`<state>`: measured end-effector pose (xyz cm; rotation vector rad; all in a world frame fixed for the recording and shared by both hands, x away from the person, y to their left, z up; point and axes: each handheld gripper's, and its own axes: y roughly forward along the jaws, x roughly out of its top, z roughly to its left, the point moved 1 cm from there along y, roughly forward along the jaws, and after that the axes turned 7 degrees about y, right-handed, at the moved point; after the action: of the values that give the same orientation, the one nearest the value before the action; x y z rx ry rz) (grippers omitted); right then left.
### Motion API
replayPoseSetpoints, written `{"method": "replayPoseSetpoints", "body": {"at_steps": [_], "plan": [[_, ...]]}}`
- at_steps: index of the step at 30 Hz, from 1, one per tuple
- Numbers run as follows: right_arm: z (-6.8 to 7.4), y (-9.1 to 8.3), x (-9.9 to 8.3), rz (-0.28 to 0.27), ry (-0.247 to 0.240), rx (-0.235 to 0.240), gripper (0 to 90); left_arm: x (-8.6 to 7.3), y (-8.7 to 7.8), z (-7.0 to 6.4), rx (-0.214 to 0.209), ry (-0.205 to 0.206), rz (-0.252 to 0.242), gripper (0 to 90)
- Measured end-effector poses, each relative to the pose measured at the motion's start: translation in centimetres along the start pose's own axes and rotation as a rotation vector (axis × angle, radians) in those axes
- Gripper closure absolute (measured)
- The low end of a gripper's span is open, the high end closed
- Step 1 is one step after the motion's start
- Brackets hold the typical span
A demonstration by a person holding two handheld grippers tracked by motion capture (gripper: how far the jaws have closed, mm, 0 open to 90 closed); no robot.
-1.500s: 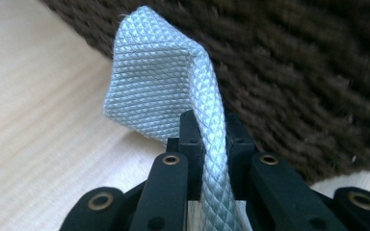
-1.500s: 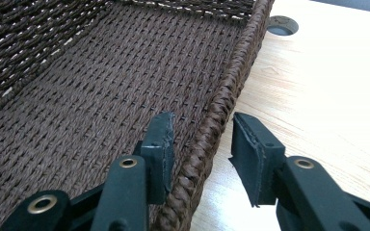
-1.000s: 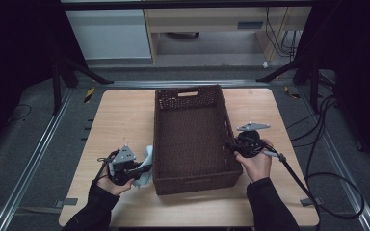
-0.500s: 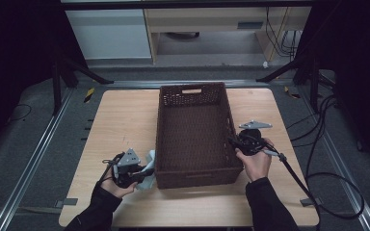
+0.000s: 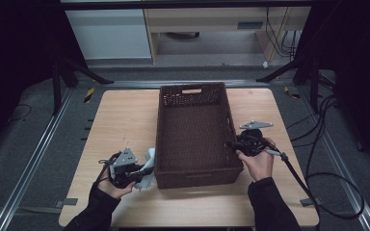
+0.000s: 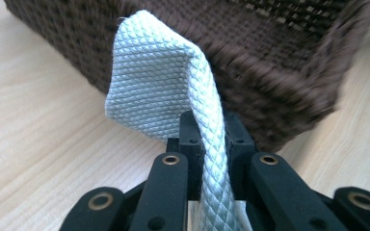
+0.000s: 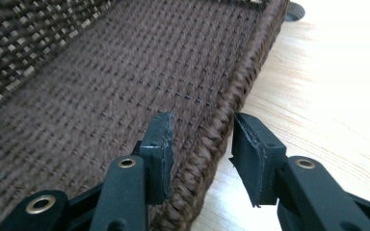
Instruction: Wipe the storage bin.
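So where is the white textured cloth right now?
The white textured cloth is pinched in the left gripper, at the high view's lower left, just outside the brown woven basket, above the wooden table.

cloth [image 6: 173,91] lower end hid btw fingers | basket [image 6: 279,62] cut off, blurry

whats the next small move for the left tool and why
Probably lift the left tool and carry it right, over the basket wall. It is shut on a white cloth, which hangs just outside the basket's near left corner, low by the table. The right tool straddles the basket's right rim, jaws open, seemingly to steady it.
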<state>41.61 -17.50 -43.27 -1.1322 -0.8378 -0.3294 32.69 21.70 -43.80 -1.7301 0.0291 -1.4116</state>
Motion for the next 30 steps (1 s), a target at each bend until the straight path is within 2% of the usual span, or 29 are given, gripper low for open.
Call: {"method": "replayPoseSetpoints", "body": {"at_steps": [3,5,7,9,21,28,30], "plan": [[-0.1,0.1,-0.1,0.017,-0.006,-0.007,60.8,0.2,-0.2,-0.4,0.0,0.007,-0.007,81.4],[0.0,0.1,-0.1,0.015,-0.007,0.001,66.0,-0.1,-0.1,-0.6,-0.006,0.01,0.003,81.4],[0.2,0.1,-0.1,-0.002,0.001,-0.008,71.7,-0.5,0.2,-0.7,-0.012,0.009,0.018,81.4],[0.3,0.1,-0.2,-0.015,0.01,-0.024,73.5,-0.9,0.6,-0.7,-0.016,0.004,0.034,81.4],[0.1,0.6,0.1,-0.054,0.062,-0.07,73.9,-2.4,2.2,0.0,-0.022,-0.013,0.103,81.3],[-0.1,0.4,0.2,-0.061,0.044,-0.055,66.9,-1.0,0.4,-0.2,-0.008,-0.013,0.029,81.3],[-0.1,0.0,0.3,-0.08,0.047,-0.049,64.1,-0.3,-0.4,-0.5,-0.005,0.002,0.0,81.2]]}}
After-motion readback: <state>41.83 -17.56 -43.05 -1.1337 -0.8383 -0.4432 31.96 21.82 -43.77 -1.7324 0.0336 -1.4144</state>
